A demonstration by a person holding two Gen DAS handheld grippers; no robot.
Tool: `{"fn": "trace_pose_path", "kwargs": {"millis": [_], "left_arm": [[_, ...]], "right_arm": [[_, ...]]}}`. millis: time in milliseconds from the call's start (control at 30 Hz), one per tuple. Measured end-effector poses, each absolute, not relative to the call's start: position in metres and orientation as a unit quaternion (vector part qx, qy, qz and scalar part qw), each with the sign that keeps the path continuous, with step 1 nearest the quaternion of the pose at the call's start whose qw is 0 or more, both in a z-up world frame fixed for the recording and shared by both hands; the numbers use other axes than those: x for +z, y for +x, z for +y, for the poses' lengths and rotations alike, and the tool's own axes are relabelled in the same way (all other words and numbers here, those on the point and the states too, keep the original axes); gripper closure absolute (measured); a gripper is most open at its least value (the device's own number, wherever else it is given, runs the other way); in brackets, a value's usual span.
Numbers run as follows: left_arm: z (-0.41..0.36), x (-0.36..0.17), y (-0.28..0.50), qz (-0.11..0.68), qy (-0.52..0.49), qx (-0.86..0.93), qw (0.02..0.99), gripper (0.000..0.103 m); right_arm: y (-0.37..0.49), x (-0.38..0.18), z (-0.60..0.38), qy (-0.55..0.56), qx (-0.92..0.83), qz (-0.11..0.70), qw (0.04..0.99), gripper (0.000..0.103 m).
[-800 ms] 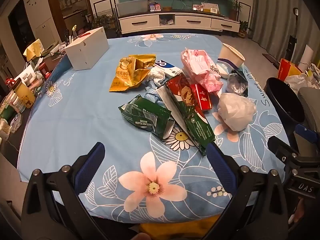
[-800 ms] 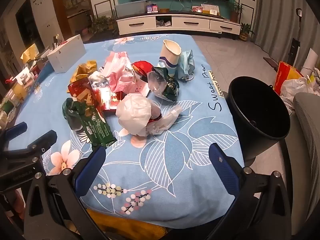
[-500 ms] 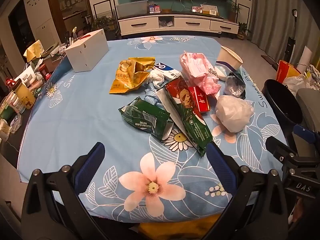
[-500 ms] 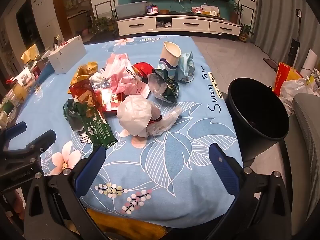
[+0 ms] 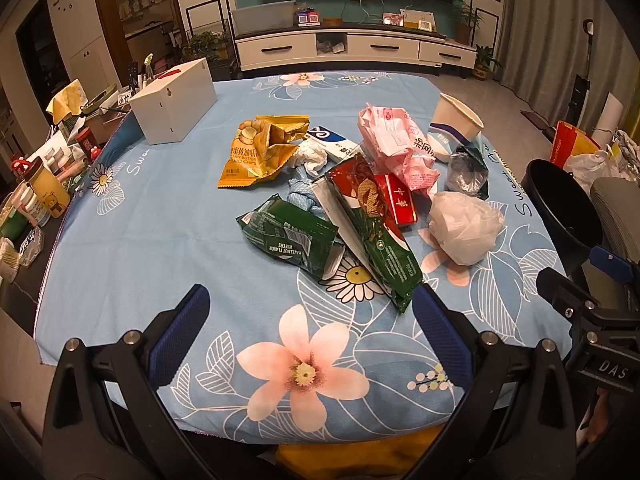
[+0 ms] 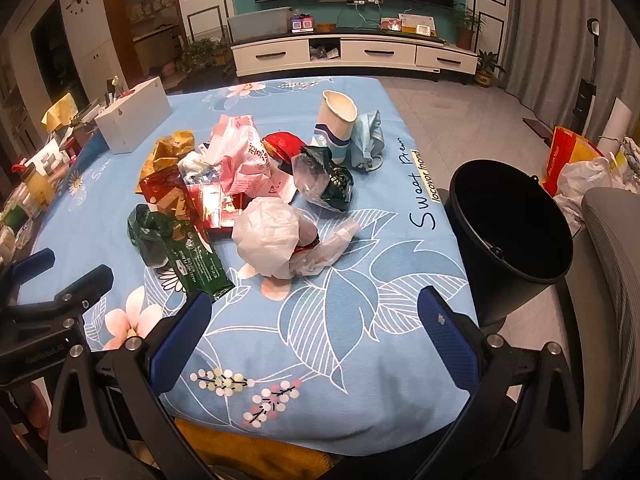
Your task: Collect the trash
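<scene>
both your grippers hover low at the near table edge, jaws spread wide and empty: the left gripper [image 5: 308, 312] at the bottom of its frame faces the green wrapper [image 5: 294, 236], the right gripper [image 6: 316, 316] faces the white bag [image 6: 272, 240]. the trash sits heaped mid-frame on the blue cloth [image 5: 160, 216], well ahead of both, likely so either claw can reach it. the black bin [image 6: 516, 220] stands off the table's edge at the right of the right view, handy for drops. against the earlier frames, the heap sits a touch lower and closer, so you've eased forward slightly; nothing on the table has shifted.
</scene>
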State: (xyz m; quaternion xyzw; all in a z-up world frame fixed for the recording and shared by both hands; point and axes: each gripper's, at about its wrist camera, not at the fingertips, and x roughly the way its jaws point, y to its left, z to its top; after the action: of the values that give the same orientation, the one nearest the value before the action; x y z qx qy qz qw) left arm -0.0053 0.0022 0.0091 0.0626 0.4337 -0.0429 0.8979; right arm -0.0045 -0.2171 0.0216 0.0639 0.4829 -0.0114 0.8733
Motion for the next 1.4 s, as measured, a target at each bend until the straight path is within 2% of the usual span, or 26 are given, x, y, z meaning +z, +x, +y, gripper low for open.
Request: {"fn": "trace_pose_path", "kwargs": {"millis": [1400], "left_arm": [[-0.0051, 0.0010, -0.0043, 0.440, 0.063, -0.059, 0.894, 0.002]], "right_arm": [[-0.0050, 0.0139, -0.2157, 0.065, -0.007, 0.488, 0.870, 0.003]]}}
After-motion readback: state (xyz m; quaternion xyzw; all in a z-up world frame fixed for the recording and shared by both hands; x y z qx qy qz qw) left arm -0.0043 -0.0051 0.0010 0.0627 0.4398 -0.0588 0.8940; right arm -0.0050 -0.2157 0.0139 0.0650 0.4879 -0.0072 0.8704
